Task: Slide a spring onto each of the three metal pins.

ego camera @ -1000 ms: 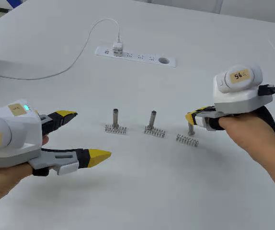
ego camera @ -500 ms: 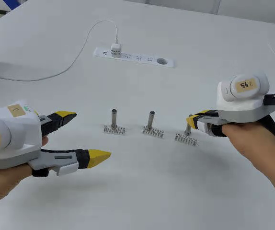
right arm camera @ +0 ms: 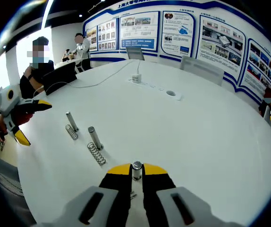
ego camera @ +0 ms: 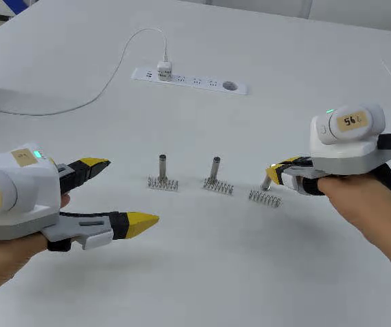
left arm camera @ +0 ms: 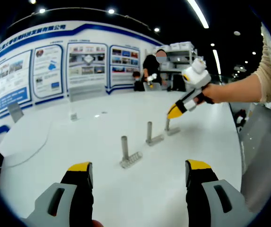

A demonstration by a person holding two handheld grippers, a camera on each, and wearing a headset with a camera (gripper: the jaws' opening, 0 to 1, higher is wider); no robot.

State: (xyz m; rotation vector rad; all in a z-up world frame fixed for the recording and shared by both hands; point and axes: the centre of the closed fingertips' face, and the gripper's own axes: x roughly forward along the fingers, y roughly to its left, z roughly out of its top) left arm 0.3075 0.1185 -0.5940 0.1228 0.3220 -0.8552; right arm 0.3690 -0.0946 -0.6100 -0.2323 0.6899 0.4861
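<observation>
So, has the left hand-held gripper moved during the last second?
No: the left hand-held gripper sits as far from the leftmost pin as before.

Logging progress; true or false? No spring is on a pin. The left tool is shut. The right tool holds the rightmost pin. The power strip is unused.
No spring on a pin: true; the springs lie on the table beside the pins.
Left tool shut: false; its jaws stand wide open.
Right tool holds the rightmost pin: true.
Power strip unused: false; a white charger is plugged in.
</observation>
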